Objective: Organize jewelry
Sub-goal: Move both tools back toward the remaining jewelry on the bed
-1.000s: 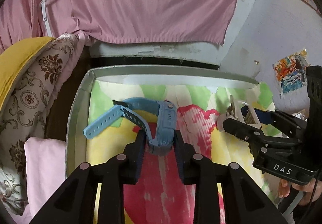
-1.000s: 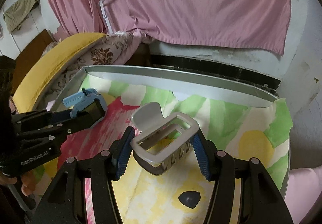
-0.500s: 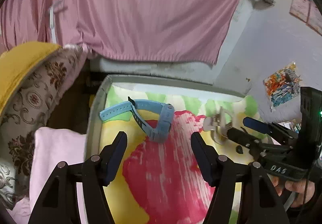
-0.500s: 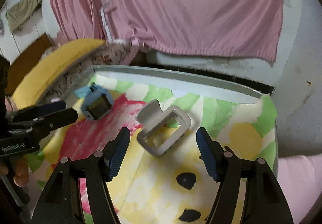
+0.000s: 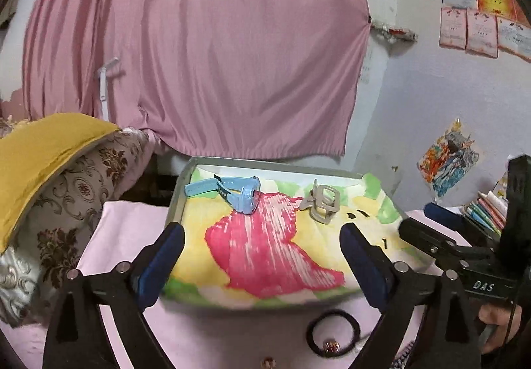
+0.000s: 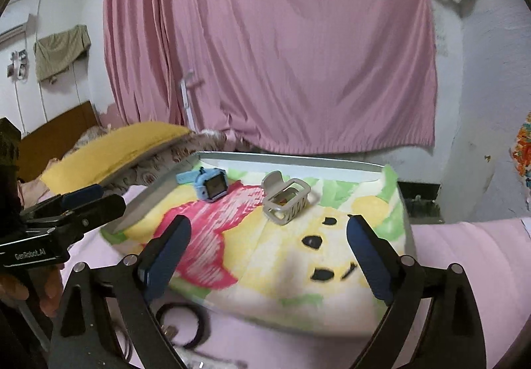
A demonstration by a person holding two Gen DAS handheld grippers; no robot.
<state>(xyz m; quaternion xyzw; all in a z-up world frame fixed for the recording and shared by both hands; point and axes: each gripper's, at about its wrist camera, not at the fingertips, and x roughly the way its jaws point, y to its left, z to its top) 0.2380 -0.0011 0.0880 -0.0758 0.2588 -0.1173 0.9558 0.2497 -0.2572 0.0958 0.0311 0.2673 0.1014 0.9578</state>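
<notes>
A blue watch (image 5: pixel 242 194) lies at the far left of a metal tray (image 5: pixel 272 166) lined with a colourful cloth. A grey hair claw (image 5: pixel 321 203) lies to its right on the cloth. Both also show in the right wrist view: the watch (image 6: pixel 212 184) and the claw (image 6: pixel 287 199) in the tray (image 6: pixel 298 158). My left gripper (image 5: pixel 262 256) is open and empty, pulled back at the tray's near edge. My right gripper (image 6: pixel 268 249) is open and empty, likewise near the front of the tray. A black hair tie (image 5: pixel 333 335) lies on the pink sheet below the tray.
Yellow and patterned cushions (image 5: pixel 49 170) stand left of the tray. A pink curtain (image 5: pixel 199 53) hangs behind. Books (image 5: pixel 486 209) lie at the right. The pink sheet (image 6: pixel 464 243) covers the surface around the tray. A small ring-like item (image 5: pixel 267 361) lies at the bottom edge.
Both grippers opened, releasing the watch and the hair claw onto the tray's cloth, then drew back toward the tray's near edge. The hair tie came into view.
</notes>
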